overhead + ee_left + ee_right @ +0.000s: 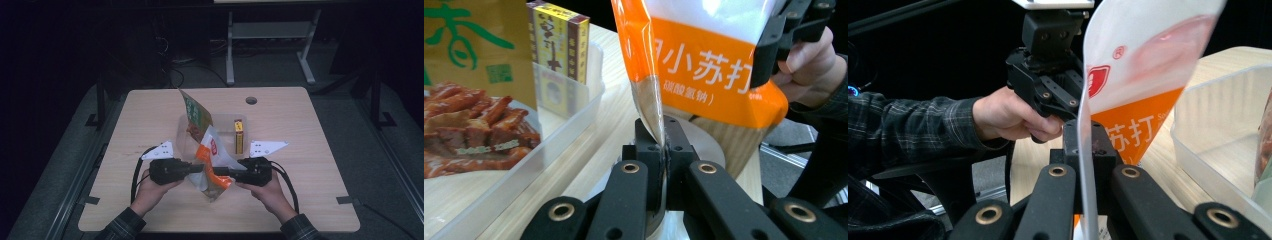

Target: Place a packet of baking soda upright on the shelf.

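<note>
- My left tongs (663, 150) are clenched on one side seam of the orange-and-white pouch (214, 167); my right tongs (1088, 145) pinch the opposite edge.
- The pouch hangs between the two tongs, lifted off the table (310, 165), just in front of the clear tray (549, 145).
- I judge the step in hand to be carrying the pouch toward the tray; the next move calls for both hands to travel together, so that the film neither slips nor twists, and then to lower it in beside the snack bag (195, 117).
- Count: two tongs, one pouch, one tray, one snack bag standing in the tray, one yellow box (239, 135) beside it.
</note>
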The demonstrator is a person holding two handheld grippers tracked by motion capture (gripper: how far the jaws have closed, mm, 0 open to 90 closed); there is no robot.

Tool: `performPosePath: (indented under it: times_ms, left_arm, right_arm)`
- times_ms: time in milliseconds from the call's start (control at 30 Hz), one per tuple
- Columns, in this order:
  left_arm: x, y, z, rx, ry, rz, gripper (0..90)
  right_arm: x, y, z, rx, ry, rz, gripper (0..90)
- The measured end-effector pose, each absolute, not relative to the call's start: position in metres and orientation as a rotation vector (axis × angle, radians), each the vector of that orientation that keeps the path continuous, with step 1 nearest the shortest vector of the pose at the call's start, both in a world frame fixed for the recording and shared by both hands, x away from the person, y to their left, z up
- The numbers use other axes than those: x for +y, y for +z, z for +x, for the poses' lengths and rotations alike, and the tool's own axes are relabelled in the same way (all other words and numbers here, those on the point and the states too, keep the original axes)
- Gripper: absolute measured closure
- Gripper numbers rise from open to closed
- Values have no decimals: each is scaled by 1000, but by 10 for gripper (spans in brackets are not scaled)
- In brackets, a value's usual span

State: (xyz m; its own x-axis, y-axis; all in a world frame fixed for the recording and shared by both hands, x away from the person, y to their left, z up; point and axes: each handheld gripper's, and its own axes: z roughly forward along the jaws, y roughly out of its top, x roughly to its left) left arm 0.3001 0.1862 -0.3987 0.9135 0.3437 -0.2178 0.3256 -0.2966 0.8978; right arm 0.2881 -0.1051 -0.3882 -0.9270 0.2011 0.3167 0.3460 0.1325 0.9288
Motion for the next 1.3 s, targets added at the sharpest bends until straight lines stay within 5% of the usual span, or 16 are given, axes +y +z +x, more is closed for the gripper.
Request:
performPosePath:
  times_ms: [133,533,1300]
  left_arm:
    - [177,-400,297,480,29,1927,858]
    - [180,-400,295,495,84,1966,426]
    - [205,-421,287,555,150,2125,203]
  right_arm:
    - [-106,-384,286,-2286,-1929,-542,900]
    - [-125,-379,284,-2306,-1949,-590,900]
    - [-170,-359,291,-2367,-1968,-775,900]
